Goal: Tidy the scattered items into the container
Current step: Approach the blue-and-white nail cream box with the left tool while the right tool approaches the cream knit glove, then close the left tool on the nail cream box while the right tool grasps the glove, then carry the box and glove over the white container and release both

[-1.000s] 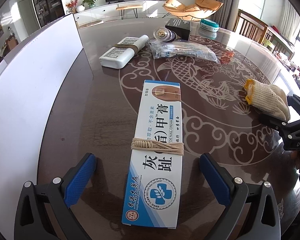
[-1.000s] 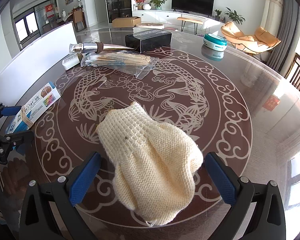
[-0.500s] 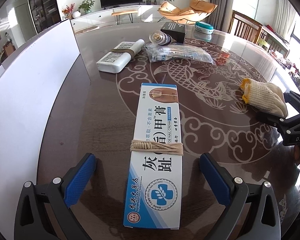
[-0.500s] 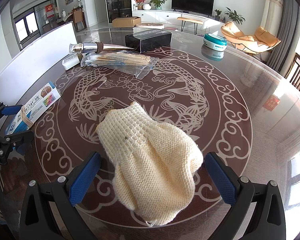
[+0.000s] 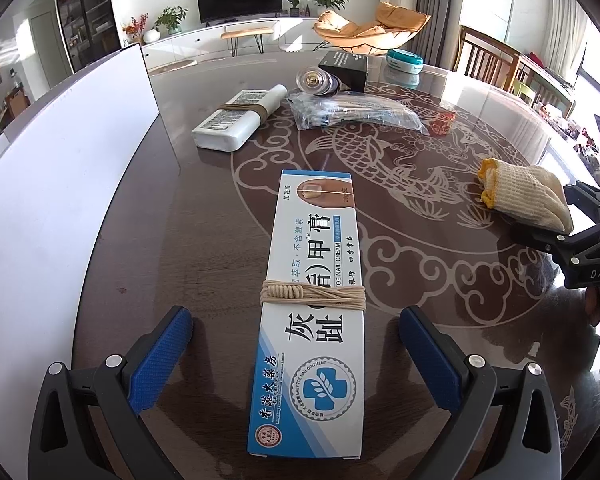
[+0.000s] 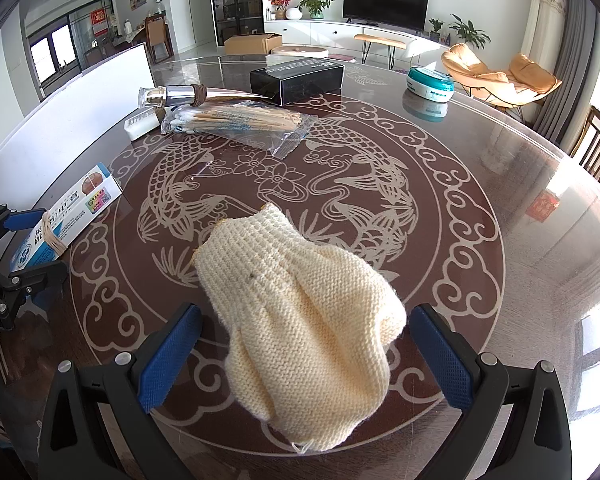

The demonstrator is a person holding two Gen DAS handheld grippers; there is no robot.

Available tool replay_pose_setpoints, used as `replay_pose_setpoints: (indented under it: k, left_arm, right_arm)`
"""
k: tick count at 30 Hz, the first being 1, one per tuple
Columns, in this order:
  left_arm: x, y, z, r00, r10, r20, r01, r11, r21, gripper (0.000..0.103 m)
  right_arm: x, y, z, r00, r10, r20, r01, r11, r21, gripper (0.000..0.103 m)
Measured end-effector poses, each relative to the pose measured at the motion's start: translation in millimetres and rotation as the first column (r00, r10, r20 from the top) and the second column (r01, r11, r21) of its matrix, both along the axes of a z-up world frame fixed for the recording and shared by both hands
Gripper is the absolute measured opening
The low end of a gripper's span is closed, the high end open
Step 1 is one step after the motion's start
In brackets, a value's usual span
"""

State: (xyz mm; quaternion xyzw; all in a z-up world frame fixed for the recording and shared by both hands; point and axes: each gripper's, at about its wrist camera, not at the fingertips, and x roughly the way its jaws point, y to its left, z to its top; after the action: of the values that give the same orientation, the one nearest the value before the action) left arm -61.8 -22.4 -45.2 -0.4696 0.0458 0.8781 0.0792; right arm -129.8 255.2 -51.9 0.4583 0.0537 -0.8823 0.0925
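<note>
The left gripper [image 5: 294, 354] stands wide apart on the dark glass table [image 5: 204, 240] with its fish pattern, and the nail cream box [image 5: 312, 276] lies between its fingers, pointing to 12 o'clock; a white container wall [image 5: 52, 184] is at 9 o'clock. The right gripper [image 6: 306, 354] is open too, around the knitted glove [image 6: 304, 320]; behind, at 12 o'clock, a living room with a television [image 6: 384, 0].

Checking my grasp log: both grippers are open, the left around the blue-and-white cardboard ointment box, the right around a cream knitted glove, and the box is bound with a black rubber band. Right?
Nearly. The blue-and-white cardboard ointment box is bound with beige twine, not a black rubber band; the left wrist view shows it. Left gripper and right gripper are open, the right around the cream knitted glove.
</note>
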Motion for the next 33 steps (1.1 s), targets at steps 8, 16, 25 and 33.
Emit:
replay_pose_setpoints:
  k: [8, 16, 25, 33]
  left_arm:
    - [-0.3, 0.4, 0.7, 0.999, 0.041, 0.019, -0.041, 0.999, -0.004, 0.103]
    - [5.4, 1.4, 5.8, 1.000, 0.005, -0.009, -0.005, 1.000, -0.001, 0.077]
    - [27.7, 1.3, 15.2, 1.000, 0.019, -0.011, -0.018, 0.998, 0.052, 0.044]
    - [59.5, -6.1, 34.6, 0.995, 0.072, -0.072, -0.066, 0.995, 0.080, 0.044]
  right_arm:
    - [-0.2, 0.4, 0.0, 1.000, 0.000, 0.000, 0.000, 1.000, -0.002, 0.103]
    - [-1.1, 1.0, 4.0, 0.998, 0.059, -0.024, -0.059, 0.998, -0.022, 0.084]
    - [23.5, 3.4, 21.4, 0.998, 0.054, -0.024, -0.056, 0.996, -0.063, 0.043]
    - [56.6, -1.4, 36.3, 0.997, 0.057, -0.050, -0.062, 0.992, -0.107, 0.043]
